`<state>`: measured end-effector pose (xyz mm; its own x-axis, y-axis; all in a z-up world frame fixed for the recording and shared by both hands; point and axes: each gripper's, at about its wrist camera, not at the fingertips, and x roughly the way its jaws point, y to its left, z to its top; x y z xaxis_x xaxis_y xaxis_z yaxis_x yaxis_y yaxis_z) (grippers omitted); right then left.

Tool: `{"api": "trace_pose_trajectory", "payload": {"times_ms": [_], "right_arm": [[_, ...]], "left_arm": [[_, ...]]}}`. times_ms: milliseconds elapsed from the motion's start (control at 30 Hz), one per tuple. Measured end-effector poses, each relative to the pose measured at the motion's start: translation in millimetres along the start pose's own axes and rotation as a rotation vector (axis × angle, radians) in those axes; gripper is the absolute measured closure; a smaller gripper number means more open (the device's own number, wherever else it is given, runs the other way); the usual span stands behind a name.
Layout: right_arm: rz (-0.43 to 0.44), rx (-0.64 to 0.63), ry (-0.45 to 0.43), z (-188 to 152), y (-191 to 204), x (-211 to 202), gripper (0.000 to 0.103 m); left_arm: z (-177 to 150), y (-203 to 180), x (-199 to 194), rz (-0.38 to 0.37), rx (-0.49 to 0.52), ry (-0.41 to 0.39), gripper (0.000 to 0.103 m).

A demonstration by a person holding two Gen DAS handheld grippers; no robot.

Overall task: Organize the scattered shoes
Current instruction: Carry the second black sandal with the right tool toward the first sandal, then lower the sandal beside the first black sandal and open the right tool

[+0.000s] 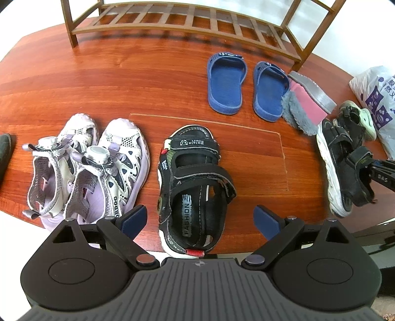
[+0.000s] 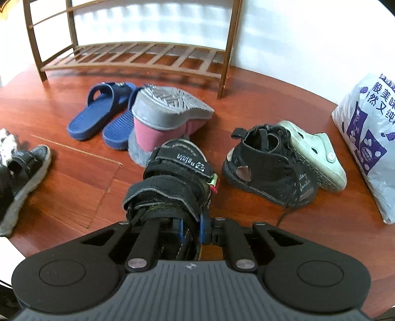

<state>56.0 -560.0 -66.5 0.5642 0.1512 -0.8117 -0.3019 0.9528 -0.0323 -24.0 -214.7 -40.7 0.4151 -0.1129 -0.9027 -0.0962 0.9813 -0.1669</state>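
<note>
A black strap sandal (image 1: 195,190) stands on the red-brown wooden surface, toe pointing away. My left gripper (image 1: 201,221) is open, its blue pads on either side of the sandal's heel and clear of it. The matching black sandal (image 2: 172,177) is clamped at its heel side between the blue pads of my right gripper (image 2: 192,229). The left wrist view shows that sandal (image 1: 345,168) at the far right, with the right gripper's finger (image 1: 380,172) on its strap. A pair of lilac sneakers (image 1: 86,168) stands side by side to the left.
A wooden slatted shoe rack (image 1: 185,22) stands at the back. In front of it lie two blue slippers (image 2: 103,111) and an overturned pink slipper (image 2: 167,116). A black high-top (image 2: 269,168) leans on a mint clog (image 2: 318,153). A printed plastic bag (image 2: 367,138) sits at the right.
</note>
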Motion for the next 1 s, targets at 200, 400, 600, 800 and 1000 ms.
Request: {"api": "trace_pose_trajectory", "payload": {"times_ms": [200,400,600,800,1000], "right_arm": [[0.05,0.024,0.02,2.3,22.5,-22.5,0.09],[0.115,0.069,0.066,3.1,61.6,-21.4,0.09],[0.124,0.069,0.074,3.6,113.0,-11.4,0.09],[0.09,0.094,0.08,9.8,154.2,4.4,0.09],[0.076,0.077,0.088,16.5,184.3,19.0,0.088]], "left_arm": [[1.5,1.3,-8.2,-0.014,0.028,-0.021,0.009],[2.6,10.8,-16.2,-0.036,0.052,-0.033,0.009],[3.7,27.6,-21.0,-0.038,0.067,-0.037,0.009],[4.3,45.2,-28.1,-0.042,0.083,-0.048,0.009],[4.7,62.6,-35.0,-0.047,0.077,-0.063,0.009]]}}
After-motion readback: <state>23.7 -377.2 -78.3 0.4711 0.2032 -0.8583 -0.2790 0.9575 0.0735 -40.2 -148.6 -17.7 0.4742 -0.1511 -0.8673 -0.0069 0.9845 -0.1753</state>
